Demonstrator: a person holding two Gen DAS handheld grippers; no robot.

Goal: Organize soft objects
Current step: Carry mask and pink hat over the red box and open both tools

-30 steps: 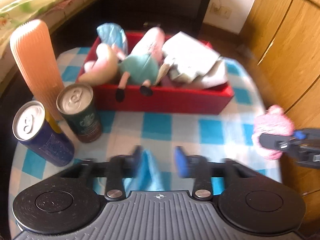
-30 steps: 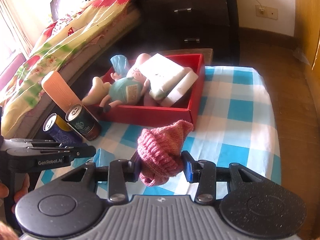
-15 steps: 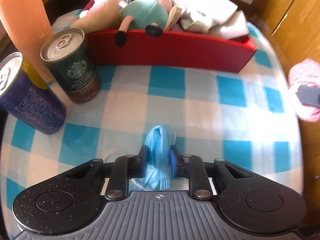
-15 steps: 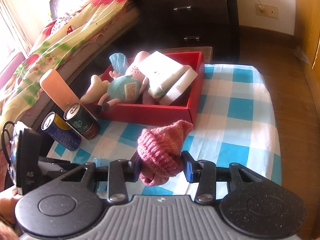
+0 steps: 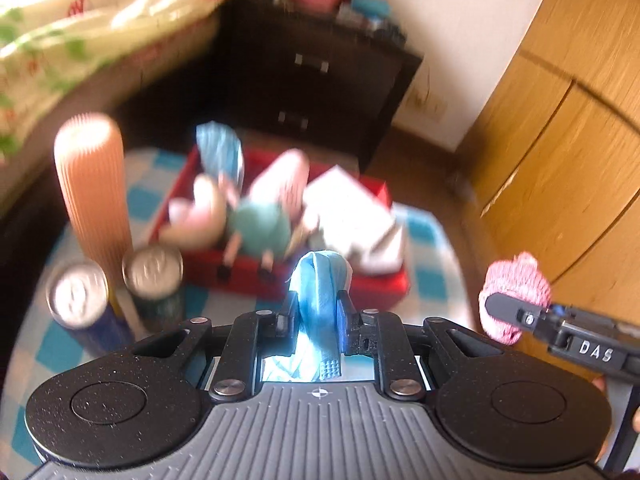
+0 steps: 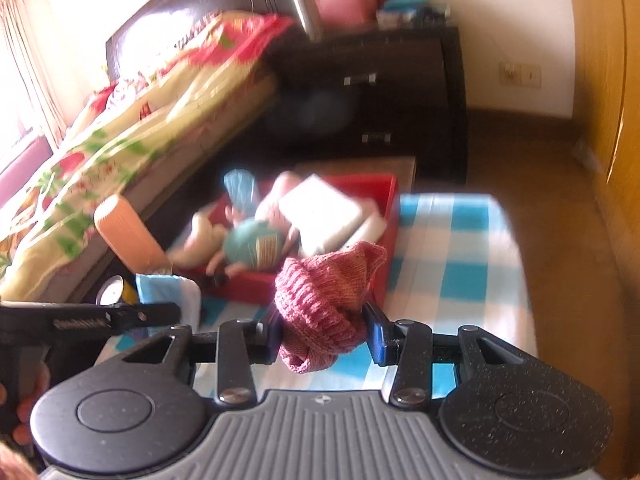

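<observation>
A crumpled light-blue disposable face mask (image 5: 318, 300) is clamped between the closed jaws of the left gripper (image 5: 317, 314) and held clear above the blue-and-white checked tablecloth (image 6: 460, 248), level in view with the near wall of the shallow red rectangular tray (image 5: 312, 284). A pink ribbed knitted hat (image 6: 324, 304) is pinched in the right gripper (image 6: 325, 330), its folded bulk bulging above and below the pads, and is carried over the cloth just off the tray's near right corner. In the left wrist view the same hat is seen out past the table's right edge, over the wooden floor.

The tray is already crowded: a plush pig toy in a teal dress (image 6: 250, 242), a second blue mask (image 5: 220, 152) standing against the far left corner, and a stack of white folded cloths (image 5: 352, 216) rising above the right rim.

To the tray's left, a tall peach ribbed cylinder (image 5: 94, 184), a dark green drink can (image 5: 154, 284) and a blue drink can (image 5: 82, 308) are grouped close together near the table's left edge. Open cloth is left in front of the tray and along the table's right side. A floral-covered bed (image 6: 120, 128) lies beyond the left edge, a dark drawer chest (image 6: 372, 96) behind the tray, and wooden cupboard doors (image 5: 560, 140) to the right. Both views are blurred.
</observation>
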